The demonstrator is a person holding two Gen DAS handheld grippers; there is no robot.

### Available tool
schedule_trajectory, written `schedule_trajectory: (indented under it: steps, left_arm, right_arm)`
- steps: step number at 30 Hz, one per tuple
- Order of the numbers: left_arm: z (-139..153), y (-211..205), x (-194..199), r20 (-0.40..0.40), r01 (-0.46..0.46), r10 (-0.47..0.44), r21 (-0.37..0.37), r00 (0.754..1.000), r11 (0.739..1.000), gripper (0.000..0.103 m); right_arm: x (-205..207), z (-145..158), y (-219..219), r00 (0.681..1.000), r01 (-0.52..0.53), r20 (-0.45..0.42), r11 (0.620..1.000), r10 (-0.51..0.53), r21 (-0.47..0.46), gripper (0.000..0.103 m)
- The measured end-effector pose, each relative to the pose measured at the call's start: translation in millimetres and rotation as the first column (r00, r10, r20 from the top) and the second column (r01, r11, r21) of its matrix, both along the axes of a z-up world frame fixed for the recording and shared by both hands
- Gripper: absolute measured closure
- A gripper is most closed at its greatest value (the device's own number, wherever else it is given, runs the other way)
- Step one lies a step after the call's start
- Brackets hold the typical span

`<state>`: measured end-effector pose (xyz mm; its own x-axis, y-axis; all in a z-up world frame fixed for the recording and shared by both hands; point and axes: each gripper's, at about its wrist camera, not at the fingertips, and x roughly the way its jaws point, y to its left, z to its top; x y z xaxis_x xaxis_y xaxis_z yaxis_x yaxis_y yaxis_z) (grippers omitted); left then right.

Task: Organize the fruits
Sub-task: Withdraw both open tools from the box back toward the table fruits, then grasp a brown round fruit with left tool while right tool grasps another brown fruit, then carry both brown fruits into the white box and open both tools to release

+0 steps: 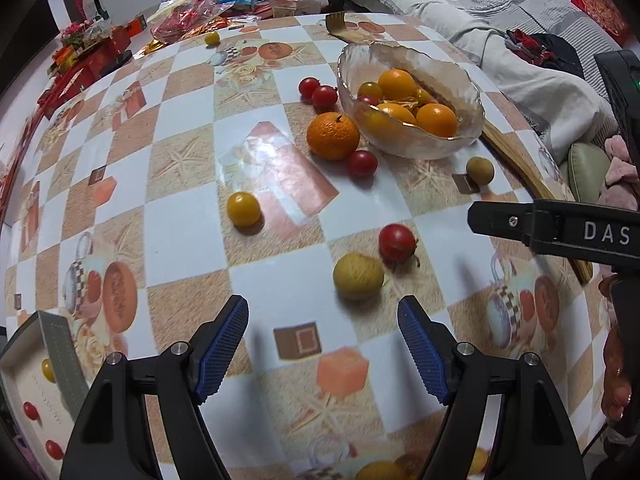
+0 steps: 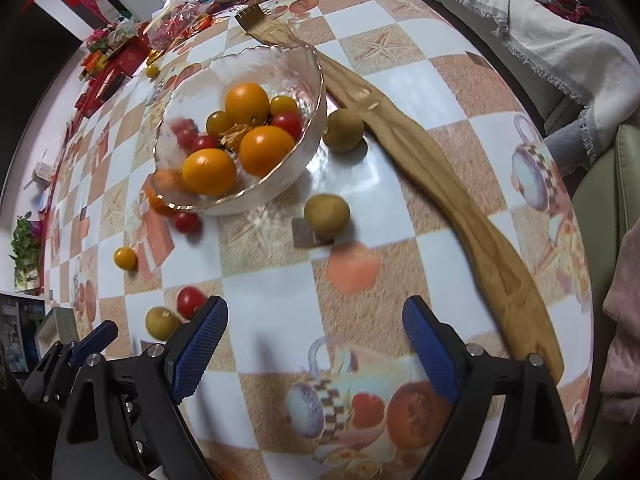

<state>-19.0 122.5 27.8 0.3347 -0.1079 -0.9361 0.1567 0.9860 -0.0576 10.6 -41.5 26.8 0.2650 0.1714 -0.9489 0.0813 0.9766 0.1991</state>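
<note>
Both tongs empty. The left gripper (image 1: 323, 344) stands with its jaws spread wide over bare tablecloth; the right gripper (image 2: 314, 344) likewise wide, nothing between the pads.

Done so far, judging by how things lie: the glass bowl (image 2: 304, 80) already holds a share of the fruit, three oranges plus several yellow and red cherry tomatoes. It sits well ahead of the right tongs, slightly left of their centre line. A box (image 1: 60, 344) at the left tongs' near left also holds a few small tomatoes, yellow and red; whether this is a second sorting place cannot be told.

Left to do: a fair number of pieces lie loose on the table (image 1: 180, 240).
- Tan-skinned round fruit (image 1: 358, 276) just ahead of the left tongs, a red tomato (image 1: 397, 242) touching or nearly touching it beyond.
- Yellow tomato (image 1: 243, 209) further ahead, left of centre.
- Mandarin (image 1: 333, 136) beside the bowl, far ahead, with red tomatoes around it.
- Two more tan fruits ahead of the right tongs: one (image 2: 326, 216) at mid-distance, one (image 2: 343, 131) against the bowl's right side.
- A long wooden utensil (image 2: 460, 192) runs along the right tongs' right.

Estimate: roughly half sorted. The nearest candidate for the left tongs is the tan fruit directly ahead.
</note>
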Motion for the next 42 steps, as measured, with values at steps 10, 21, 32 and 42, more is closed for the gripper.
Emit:
schedule_trajectory:
  steps: [10, 21, 32, 42]
  left_arm:
    - [-10.3, -15.0, 16.0, 0.022, -0.018, 0.018, 0.032, 1.000, 0.999, 0.025]
    - [-13.6, -21.1, 15.6, 0.021, -0.024, 0.023, 0.043, 1.000, 0.999, 0.053]
    - [6.4, -0.4, 1.4, 0.036, -0.037, 0.039, -0.059, 0.999, 0.998, 0.074]
    - [31.5, 43.7, -33.3, 0.050, -0.093, 0.096, -0.060, 0.994, 0.994, 0.074]
  right_arm:
    - [24.8, -8.0, 11.7, 0.995, -0.078, 0.058, 0.991, 0.085, -0.112, 0.025]
    - [30.0, -4.3, 10.5, 0.990, -0.091, 0.097, 0.988, 0.104, -0.128, 0.076]
    - [1.0, 12.4, 7.5, 0.990, -0.090, 0.109, 0.995, 0.093, -0.033, 0.076]
    - [-34.7, 26.9, 28.6, 0.987, -0.127, 0.102, 0.992, 0.125, 0.014, 0.076]
